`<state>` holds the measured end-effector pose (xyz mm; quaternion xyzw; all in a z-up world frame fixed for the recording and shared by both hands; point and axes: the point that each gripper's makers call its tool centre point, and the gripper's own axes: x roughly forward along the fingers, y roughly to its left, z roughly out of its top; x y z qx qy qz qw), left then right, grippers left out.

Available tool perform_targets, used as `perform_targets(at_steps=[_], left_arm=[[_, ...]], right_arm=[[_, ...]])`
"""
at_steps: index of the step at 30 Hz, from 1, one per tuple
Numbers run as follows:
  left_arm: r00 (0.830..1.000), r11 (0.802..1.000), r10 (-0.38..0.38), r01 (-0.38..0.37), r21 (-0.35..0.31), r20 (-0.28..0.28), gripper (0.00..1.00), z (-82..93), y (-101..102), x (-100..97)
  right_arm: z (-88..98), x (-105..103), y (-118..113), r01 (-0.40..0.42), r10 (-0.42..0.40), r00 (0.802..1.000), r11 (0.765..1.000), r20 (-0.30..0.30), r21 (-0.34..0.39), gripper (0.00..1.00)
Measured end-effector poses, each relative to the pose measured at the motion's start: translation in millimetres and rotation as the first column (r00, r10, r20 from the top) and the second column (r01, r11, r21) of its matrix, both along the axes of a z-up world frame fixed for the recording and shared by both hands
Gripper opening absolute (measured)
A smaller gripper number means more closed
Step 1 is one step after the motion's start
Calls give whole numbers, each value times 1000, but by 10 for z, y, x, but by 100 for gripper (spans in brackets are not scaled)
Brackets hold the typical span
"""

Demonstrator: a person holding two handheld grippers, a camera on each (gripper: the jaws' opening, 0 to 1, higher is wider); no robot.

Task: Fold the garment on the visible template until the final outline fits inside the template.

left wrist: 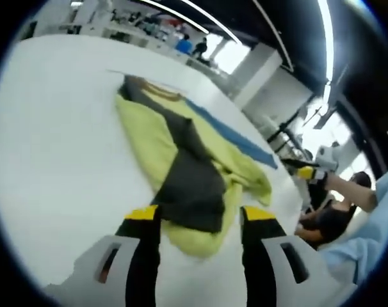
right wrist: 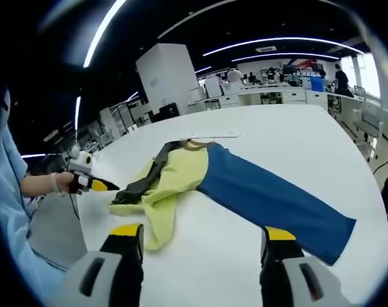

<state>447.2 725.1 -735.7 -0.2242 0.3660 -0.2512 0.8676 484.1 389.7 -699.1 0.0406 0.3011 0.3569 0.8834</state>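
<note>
both my left gripper [left wrist: 199, 216] and right gripper [right wrist: 203, 235] hang spread over the white worktop [right wrist: 277, 137], above the rumpled, soft yellow, grey and blue garment [right wrist: 181, 173].

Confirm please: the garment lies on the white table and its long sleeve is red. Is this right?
Not fully. The garment does lie on the white table, but its long sleeve is blue, not red; the right gripper view shows this clearly.
</note>
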Motion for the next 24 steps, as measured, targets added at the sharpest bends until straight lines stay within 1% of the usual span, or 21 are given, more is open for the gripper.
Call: perform_targets(at_steps=[2,4,5,8,10,12,13,20,24], left_arm=[[999,999,36,-36,-1,-11,41,-37,82,38],[999,999,44,-43,20,-12,39,-100,152,74],[998,998,60,-59,15,-28,37,-126,183,87],[996,997,75,-75,1,-39,32,-163,194,120],[997,998,65,-65,7,-43,33,-199,175,130],[998,999,38,-36,28,-51,31,-247,148,112],[998,999,37,-36,27,-45,28,-253,139,119],[998,999,36,-35,20,-60,20,-291,113,121],[997,999,47,-46,20,-57,15,-319,138,132]], right_arm=[[-7,-4,6,-1,1,1000,1000,-5,2,74],[-26,-4,5,-4,4,1000,1000,-5,-2,74],[-17,-12,25,-6,6,1000,1000,-6,2,74],[-8,-13,30,-5,5,1000,1000,-4,4,74],[-3,-20,33,-3,3,1000,1000,-5,4,74],[-4,-22,16,-1,1,1000,1000,-6,3,74],[-8,-19,-2,1,-1,1000,1000,-6,2,74],[-6,-53,-20,13,-13,1000,1000,-9,5,74],[-20,-66,-12,13,-13,1000,1000,-13,6,74]])
